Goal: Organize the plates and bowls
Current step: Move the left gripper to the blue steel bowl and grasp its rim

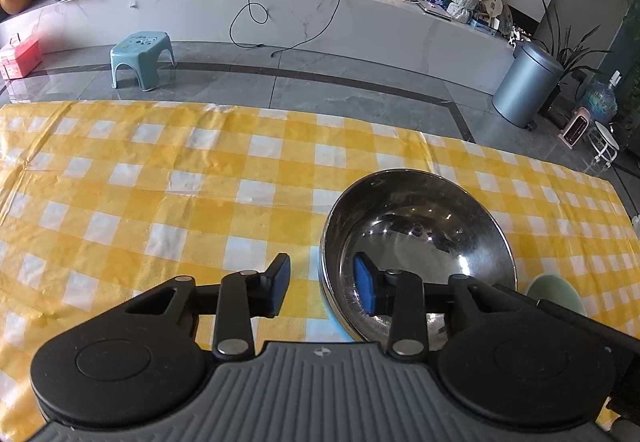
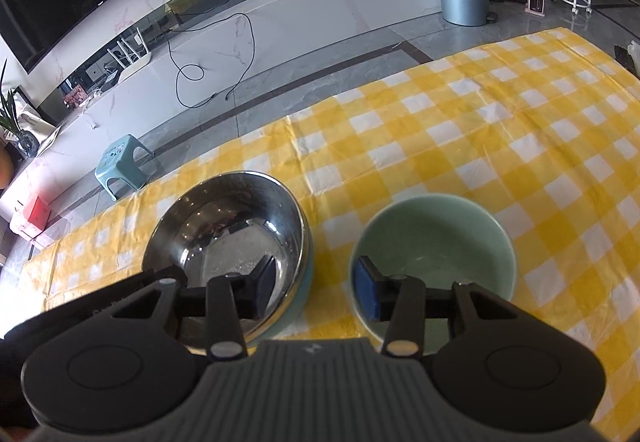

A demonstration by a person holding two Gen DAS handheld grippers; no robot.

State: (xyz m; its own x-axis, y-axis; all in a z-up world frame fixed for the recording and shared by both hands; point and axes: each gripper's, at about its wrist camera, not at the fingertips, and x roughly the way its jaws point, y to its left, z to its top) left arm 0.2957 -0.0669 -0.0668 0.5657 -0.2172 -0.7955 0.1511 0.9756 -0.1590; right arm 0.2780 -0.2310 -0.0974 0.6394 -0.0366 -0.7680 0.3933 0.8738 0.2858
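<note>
Left wrist view: the left gripper (image 1: 322,288) is wide open astride the near rim of the steel bowl (image 1: 418,242), one finger inside. Right wrist view: the right gripper (image 2: 314,288) is wide open, one finger inside the green bowl (image 2: 434,238), the other over the steel bowl (image 2: 228,226)

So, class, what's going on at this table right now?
A person holds a gripper in each hand over a yellow checked tablecloth. The left tool is open astride the rim of the steel bowl. The right tool is open astride the rim of the green bowl. Neither bowl looks gripped yet.
</note>
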